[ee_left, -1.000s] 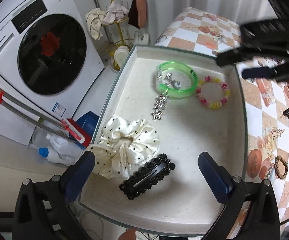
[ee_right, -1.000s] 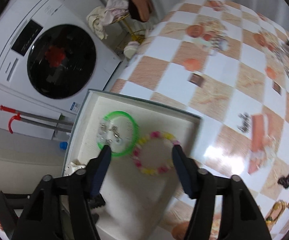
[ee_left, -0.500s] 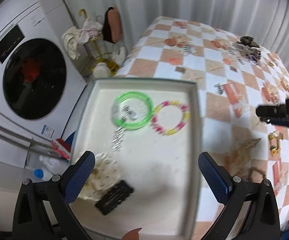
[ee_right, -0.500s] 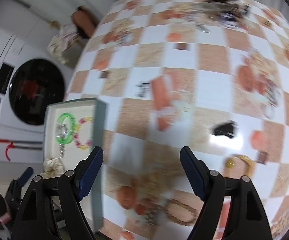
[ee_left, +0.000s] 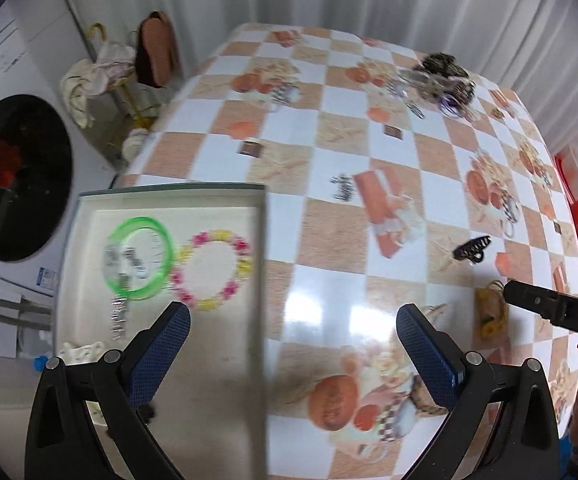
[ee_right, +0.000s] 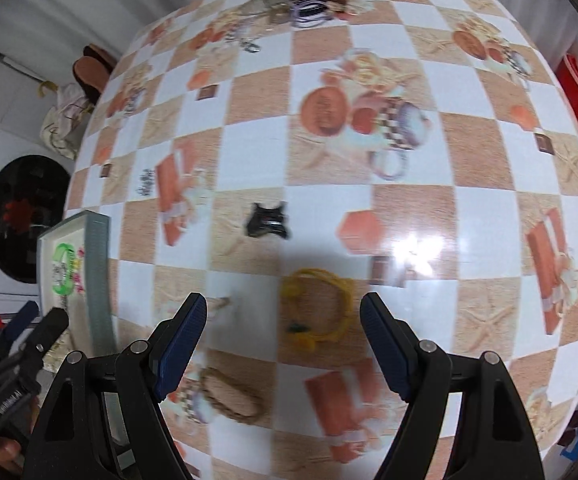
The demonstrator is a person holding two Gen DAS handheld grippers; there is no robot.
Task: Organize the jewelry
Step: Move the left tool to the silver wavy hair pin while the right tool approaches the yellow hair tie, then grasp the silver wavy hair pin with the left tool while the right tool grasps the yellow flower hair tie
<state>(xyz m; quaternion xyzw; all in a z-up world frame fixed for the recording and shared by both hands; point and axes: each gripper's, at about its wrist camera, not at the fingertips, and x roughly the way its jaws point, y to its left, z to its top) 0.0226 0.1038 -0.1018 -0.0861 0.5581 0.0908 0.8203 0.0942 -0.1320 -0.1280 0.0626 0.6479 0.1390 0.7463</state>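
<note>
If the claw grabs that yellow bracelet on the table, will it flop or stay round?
The yellow bracelet probably flops: its loop already lies uneven, like cord. It looks thin, so likely light. The right claw hangs open above it, and the glossy table might let it slide.

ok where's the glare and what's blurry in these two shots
Left wrist view: glare patches on the tablecloth between the tongs; tray and green bangle motion-smeared. Right wrist view: bright glare right of centre; yellow bracelet soft; fisheye bulges the checks.

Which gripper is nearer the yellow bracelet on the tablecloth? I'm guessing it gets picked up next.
Right. The right gripper hovers open with the yellow bracelet between its fingertips; the left gripper sits off to the side, at the tray edge.
</note>
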